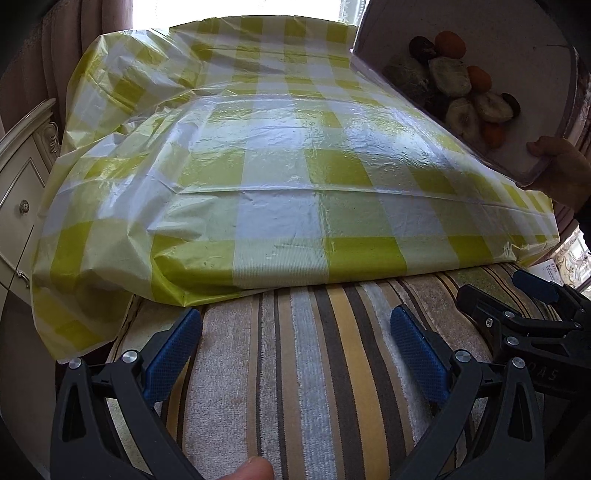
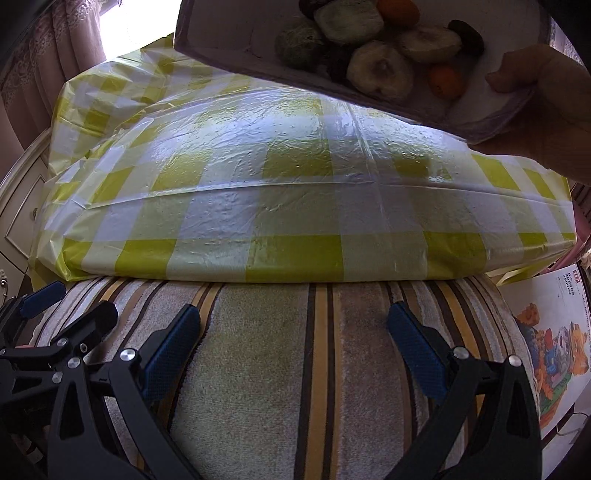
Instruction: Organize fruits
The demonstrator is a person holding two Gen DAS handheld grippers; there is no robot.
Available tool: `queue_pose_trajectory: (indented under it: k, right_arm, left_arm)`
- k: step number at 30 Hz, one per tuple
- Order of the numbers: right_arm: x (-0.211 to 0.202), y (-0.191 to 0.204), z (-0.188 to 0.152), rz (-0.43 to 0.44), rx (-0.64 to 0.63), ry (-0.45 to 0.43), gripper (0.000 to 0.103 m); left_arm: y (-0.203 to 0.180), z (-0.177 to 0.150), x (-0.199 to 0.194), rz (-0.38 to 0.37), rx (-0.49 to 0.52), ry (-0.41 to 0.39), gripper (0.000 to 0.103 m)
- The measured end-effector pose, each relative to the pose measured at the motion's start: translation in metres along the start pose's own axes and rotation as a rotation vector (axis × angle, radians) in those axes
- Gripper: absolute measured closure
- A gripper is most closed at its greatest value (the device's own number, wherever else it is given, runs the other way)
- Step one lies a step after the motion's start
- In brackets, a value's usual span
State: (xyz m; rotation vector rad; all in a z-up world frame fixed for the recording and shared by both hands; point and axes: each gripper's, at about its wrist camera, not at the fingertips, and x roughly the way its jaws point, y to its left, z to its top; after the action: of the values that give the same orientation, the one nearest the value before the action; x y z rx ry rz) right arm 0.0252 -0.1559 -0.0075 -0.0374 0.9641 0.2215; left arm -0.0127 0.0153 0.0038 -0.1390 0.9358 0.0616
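Note:
A hand (image 1: 561,166) (image 2: 546,103) holds a tilted white tray (image 1: 524,48) (image 2: 229,33) above the far right of the table. Several fruits lie heaped on it: pale halved ones (image 1: 460,116) (image 2: 380,70), small orange ones (image 1: 449,43) (image 2: 445,81) and dark ones (image 1: 422,47) (image 2: 466,35). My left gripper (image 1: 295,328) is open over a striped towel, nothing between its blue pads (image 1: 171,350). My right gripper (image 2: 293,328) is open too, low over the same towel, and shows in the left wrist view (image 1: 535,295) at the right.
A yellow-and-white checked plastic cloth (image 1: 280,155) (image 2: 280,192) covers the raised table ahead. The striped towel (image 1: 314,369) (image 2: 288,369) lies in front of it. A cream cabinet (image 1: 22,192) stands at the left, a printed carton (image 2: 554,332) at the right. Curtains hang behind.

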Motion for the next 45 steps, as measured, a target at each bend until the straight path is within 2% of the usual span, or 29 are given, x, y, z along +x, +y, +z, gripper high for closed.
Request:
queue_pose_trajectory:
  k: [8, 13, 25, 28, 45]
  right_arm:
    - [-0.001, 0.0, 0.0, -0.001, 0.0, 0.0, 0.001]
    - [0.0, 0.001, 0.0, -0.002, 0.0, 0.001, 0.001]
    - [-0.001, 0.002, 0.0, -0.013, -0.002, 0.007, 0.001]
    - [-0.001, 0.003, 0.001, -0.014, -0.001, 0.007, 0.001]
    - [0.002, -0.002, 0.002, -0.005, 0.004, 0.012, 0.001]
  left_arm:
    - [0.005, 0.008, -0.001, 0.022, 0.001, -0.033, 0.004]
    - [0.004, 0.013, -0.003, 0.088, 0.034, -0.077, 0.004]
    - [0.004, 0.02, 0.017, 0.062, 0.071, -0.041, 0.004]
    - [0.001, 0.019, 0.02, 0.077, 0.085, -0.033, 0.004]
    - [0.001, 0.017, 0.02, 0.08, 0.087, -0.034, 0.004]
